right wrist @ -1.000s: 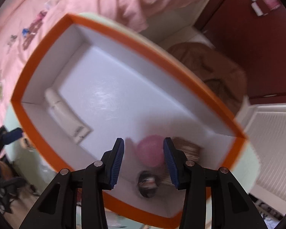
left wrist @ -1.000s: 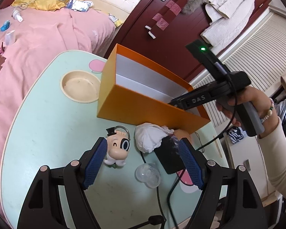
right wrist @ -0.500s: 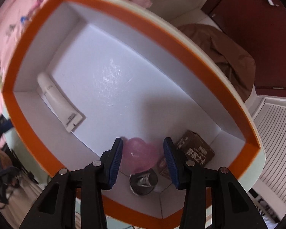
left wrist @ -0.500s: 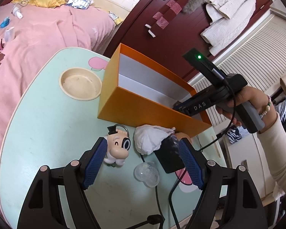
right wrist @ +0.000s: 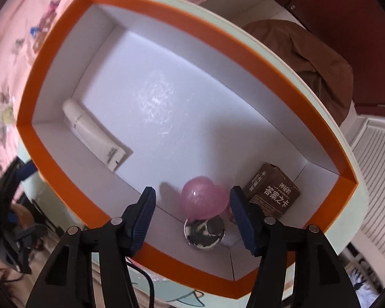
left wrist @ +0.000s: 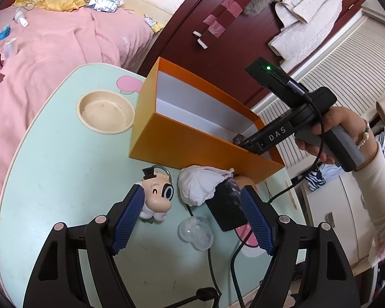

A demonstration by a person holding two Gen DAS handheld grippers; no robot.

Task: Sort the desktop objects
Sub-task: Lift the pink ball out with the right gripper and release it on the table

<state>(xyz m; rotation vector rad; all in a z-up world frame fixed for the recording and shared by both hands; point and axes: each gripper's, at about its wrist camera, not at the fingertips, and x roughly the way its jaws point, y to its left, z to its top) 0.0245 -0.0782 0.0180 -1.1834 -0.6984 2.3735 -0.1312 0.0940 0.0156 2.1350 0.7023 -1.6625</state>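
Pale-green bench [left wrist: 51, 179]: both hand-held grippers, left [left wrist: 192, 218] and right [right wrist: 192, 214], apart; figurine [left wrist: 157, 195] looks rigid, light; grasp across head.

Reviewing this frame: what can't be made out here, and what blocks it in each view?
- Left wrist view: the orange box near wall hides its contents.
- Left wrist view: the right gripper fingertips, sunk behind that wall.
- Right wrist view: the shiny metal object under the pink ball; identity unclear.
- Right wrist view: the white tube print, too small.

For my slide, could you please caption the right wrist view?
Open hand-held gripper above orange box holding pink ball, white tube, brown carton.
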